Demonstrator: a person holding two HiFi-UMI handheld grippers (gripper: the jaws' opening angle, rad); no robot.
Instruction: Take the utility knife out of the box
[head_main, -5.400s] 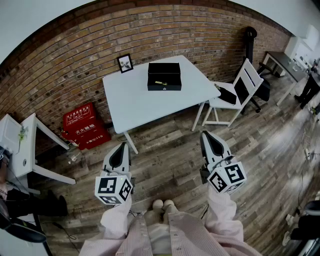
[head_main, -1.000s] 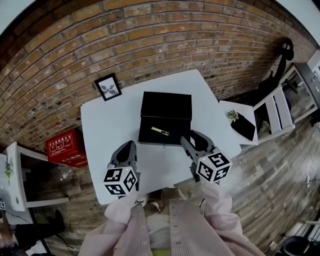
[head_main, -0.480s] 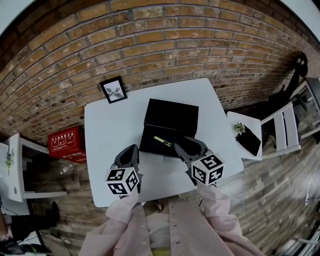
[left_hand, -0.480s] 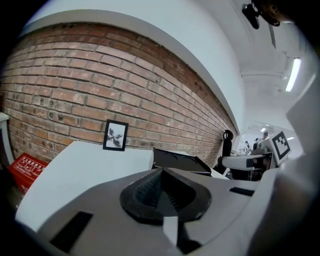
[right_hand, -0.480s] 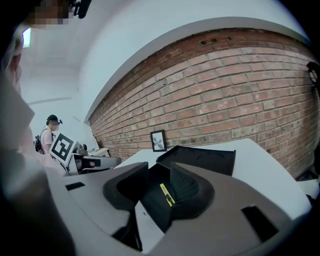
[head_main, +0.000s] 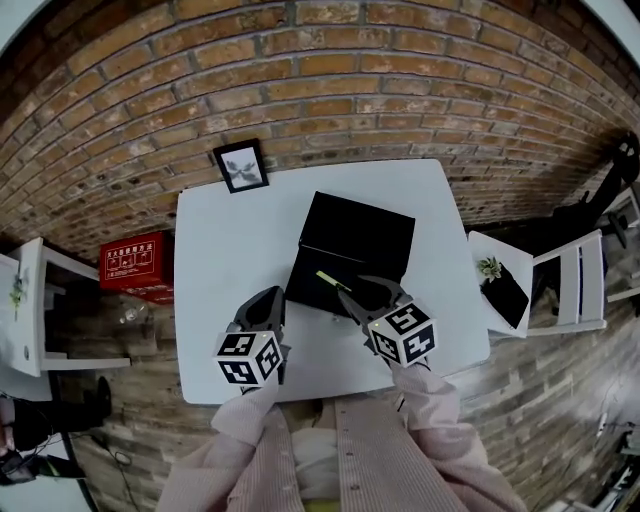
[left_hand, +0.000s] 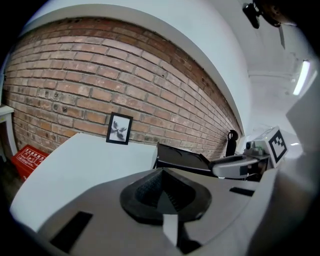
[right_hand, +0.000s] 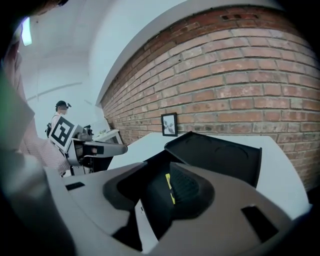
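An open black box sits on the white table, its lid tipped back toward the brick wall. A yellow utility knife lies inside near the front edge. My right gripper hovers open at the box's front, just right of the knife. In the right gripper view the knife shows between the parted jaws, and the lid stands behind. My left gripper is shut and holds nothing, over bare table left of the box. The left gripper view has the box ahead to the right.
A framed picture leans at the table's back left against the brick wall. A red box lies on the floor to the left. A small white stand with a plant and a white chair are to the right.
I have come from the floor up to the table. Both grippers now hang over the tabletop, and the right one has closed in on the box's front edge by the knife.
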